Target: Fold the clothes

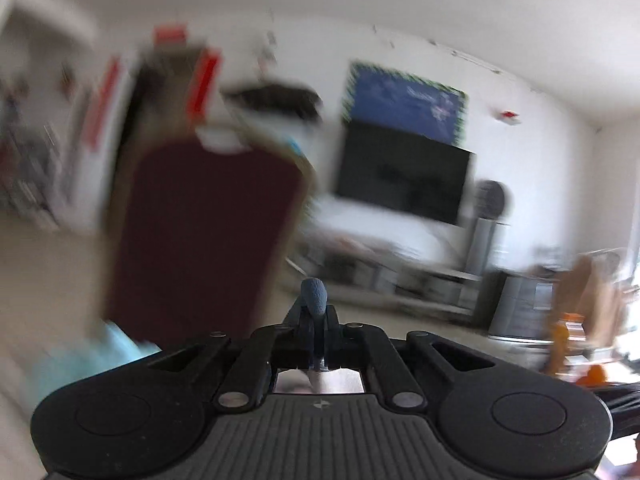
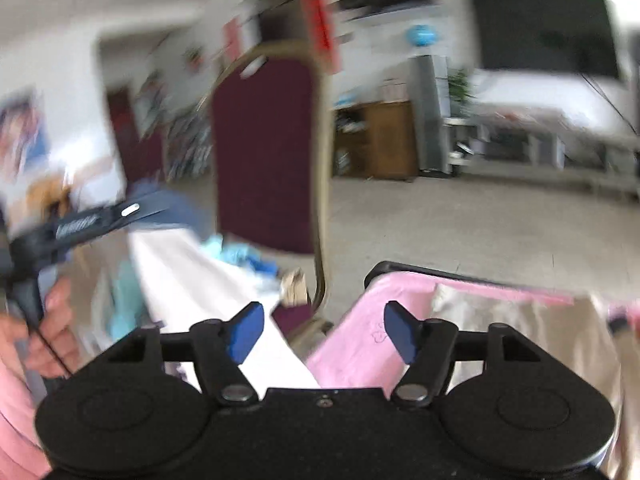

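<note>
Both views are motion-blurred. My left gripper is shut, its blue pads pressed together with nothing visible between them; it points up into the room, away from the table. My right gripper is open and empty, held above the table edge. A white cloth-covered table runs to the lower left. Light blue clothes lie in a heap at its far end. A pink bag with a shiny lining stands open at the right, just under the right finger. The left gripper also shows at the left, held in a hand.
A dark red chair back with a gold frame stands beyond the table; it also shows in the left wrist view. A television hangs on the far wall above a low cabinet. A wooden cabinet stands on the tiled floor.
</note>
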Demonstrator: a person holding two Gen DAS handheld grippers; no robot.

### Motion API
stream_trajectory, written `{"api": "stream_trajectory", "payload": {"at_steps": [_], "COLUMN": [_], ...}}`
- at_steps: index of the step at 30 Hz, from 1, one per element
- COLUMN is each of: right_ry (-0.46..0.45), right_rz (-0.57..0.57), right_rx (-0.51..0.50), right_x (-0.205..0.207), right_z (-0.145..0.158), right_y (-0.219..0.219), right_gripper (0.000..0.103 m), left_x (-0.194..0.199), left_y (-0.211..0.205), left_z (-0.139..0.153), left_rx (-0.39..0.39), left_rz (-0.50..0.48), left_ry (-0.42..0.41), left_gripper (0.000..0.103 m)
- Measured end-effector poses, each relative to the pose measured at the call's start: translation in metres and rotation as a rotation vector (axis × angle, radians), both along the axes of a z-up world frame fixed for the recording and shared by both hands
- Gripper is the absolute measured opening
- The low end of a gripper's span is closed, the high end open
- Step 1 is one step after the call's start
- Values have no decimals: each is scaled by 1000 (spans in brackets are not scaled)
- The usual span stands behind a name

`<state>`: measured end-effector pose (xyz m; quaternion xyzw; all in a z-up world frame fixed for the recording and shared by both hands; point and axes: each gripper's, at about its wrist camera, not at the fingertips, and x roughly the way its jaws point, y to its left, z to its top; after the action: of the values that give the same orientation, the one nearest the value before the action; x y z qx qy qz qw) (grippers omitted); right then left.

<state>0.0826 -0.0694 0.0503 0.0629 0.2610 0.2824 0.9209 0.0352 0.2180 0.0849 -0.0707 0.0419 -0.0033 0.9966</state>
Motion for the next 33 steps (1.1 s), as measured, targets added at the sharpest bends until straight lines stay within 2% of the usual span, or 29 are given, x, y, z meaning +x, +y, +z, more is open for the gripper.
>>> {"api": "stream_trajectory", "payload": {"at_steps": [3,5,9,14,15,16,18,20,21,24,27,30,33], "right_ry": [82,106,131,199,215,230,245,242,240,230,216,223,257], "right_rz": [-34,-30,-13,10,13,17,30,28,26,1,-53,-139,-230], "right_rx": [139,162,172,194,195,196,208,224,233,260,266,259,266], "right_x": [-9,-15,-21,-19,-19,-19,-22,-28,-30,-42,-52,-61,-70], "right_z": [0,-6,-21,-43,-46,-48,-47,-42,-39,-28,-20,-21,-30], "right_y": [-24,-27,-18,-7,-7,-7,-9,-17,-21,-42,-70,-103,-138], "right_gripper": [68,68,68,68,68,68,69,71,71,72,72,72,72], "left_x": [-1,8,27,39,41,39,25,10,2,-15,-21,-19,-3], "left_y": [10,14,29,80,91,101,111,112,109,92,60,24,-21], "left_z": [13,8,-23,-86,-96,-103,-99,-86,-79,-62,-53,-60,-84], "left_rx": [79,130,189,78,49,21,-21,-31,-17,16,23,29,43], "left_rz": [67,91,134,237,251,257,245,247,258,255,193,81,-16], "left_ry": [-12,13,88,282,329,359,365,354,345,347,356,407,513], "left_gripper": [2,2,3,4,8,18,20,32,38,39,39,40,40]}}
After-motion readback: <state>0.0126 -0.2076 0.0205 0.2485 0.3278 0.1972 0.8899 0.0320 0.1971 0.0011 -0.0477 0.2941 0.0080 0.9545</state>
